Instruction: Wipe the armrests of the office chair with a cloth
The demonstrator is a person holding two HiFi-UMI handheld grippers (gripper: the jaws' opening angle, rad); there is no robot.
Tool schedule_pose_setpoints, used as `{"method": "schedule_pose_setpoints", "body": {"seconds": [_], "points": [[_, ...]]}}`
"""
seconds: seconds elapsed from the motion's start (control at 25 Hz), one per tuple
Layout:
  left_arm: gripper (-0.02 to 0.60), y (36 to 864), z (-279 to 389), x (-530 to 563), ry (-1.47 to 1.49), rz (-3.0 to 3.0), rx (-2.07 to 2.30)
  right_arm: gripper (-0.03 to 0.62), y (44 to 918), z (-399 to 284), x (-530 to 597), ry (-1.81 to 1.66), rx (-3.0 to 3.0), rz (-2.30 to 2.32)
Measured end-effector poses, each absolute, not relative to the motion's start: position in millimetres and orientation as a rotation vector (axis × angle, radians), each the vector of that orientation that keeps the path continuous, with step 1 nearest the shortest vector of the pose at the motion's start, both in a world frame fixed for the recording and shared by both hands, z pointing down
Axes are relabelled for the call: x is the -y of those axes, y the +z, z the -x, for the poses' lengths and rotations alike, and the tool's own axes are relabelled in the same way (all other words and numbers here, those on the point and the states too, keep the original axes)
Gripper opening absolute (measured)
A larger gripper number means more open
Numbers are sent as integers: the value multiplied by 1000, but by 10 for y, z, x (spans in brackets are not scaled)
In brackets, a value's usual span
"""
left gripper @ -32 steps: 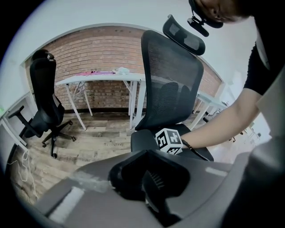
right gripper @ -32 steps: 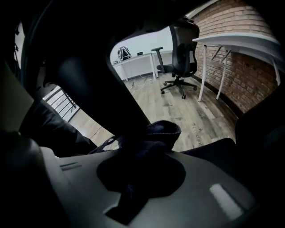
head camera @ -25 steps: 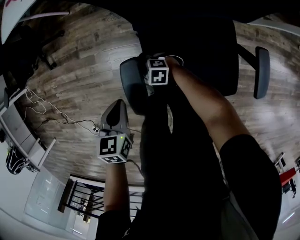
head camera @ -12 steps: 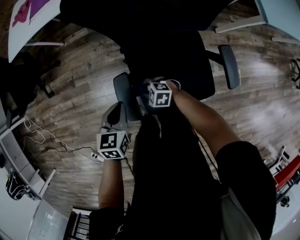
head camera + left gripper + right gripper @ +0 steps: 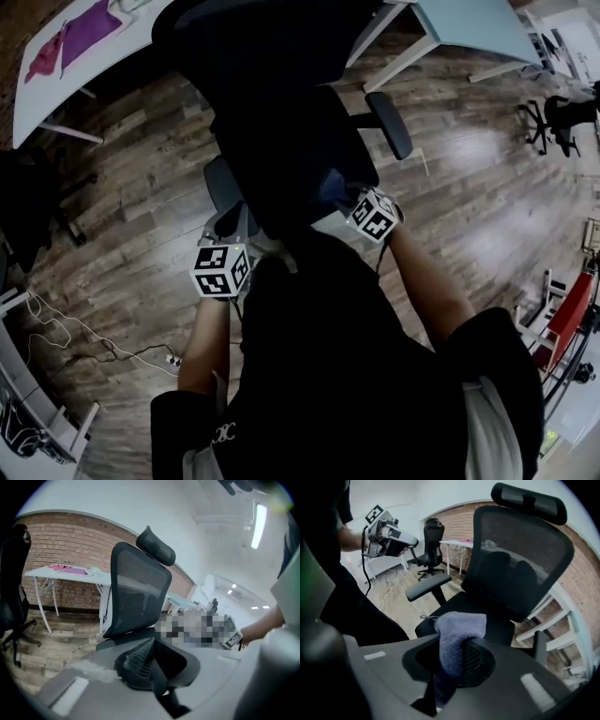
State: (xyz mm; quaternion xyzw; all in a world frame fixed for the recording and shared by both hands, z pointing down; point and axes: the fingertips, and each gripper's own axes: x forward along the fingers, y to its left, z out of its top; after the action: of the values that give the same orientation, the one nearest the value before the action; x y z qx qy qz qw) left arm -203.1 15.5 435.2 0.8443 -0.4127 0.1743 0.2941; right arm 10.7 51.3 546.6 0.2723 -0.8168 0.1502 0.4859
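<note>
The black mesh office chair [image 5: 281, 122] stands in front of me, its left armrest [image 5: 217, 180] and right armrest [image 5: 390, 124] both uncovered. My right gripper [image 5: 337, 193] hovers over the seat's front edge, shut on a grey-blue cloth [image 5: 459, 626] that sticks up out of its jaws; the left armrest [image 5: 427, 587] lies ahead and to the left of it. My left gripper [image 5: 230, 223] hangs just beside the left armrest. Its ribbed jaws meet with nothing between them, and the chair back [image 5: 138, 592] with its headrest shows beyond.
A white table [image 5: 66, 56] with pink items stands at the back left, a pale table [image 5: 469, 23] at the back right. A second black chair [image 5: 432, 538] is to the left. Cables [image 5: 89, 333] trail over the wooden floor.
My right gripper has come off the left armrest and moved right with the cloth, over the seat front. The view has swung, so the chair now sits higher and further left.
</note>
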Motion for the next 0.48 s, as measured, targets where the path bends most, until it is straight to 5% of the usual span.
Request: {"method": "schedule_pose_setpoints", "body": {"seconds": [0.48], "points": [[5,4127,1466,-179,469,-2329,1094,57,5244,-1261,-787,306,1841,-721]]}}
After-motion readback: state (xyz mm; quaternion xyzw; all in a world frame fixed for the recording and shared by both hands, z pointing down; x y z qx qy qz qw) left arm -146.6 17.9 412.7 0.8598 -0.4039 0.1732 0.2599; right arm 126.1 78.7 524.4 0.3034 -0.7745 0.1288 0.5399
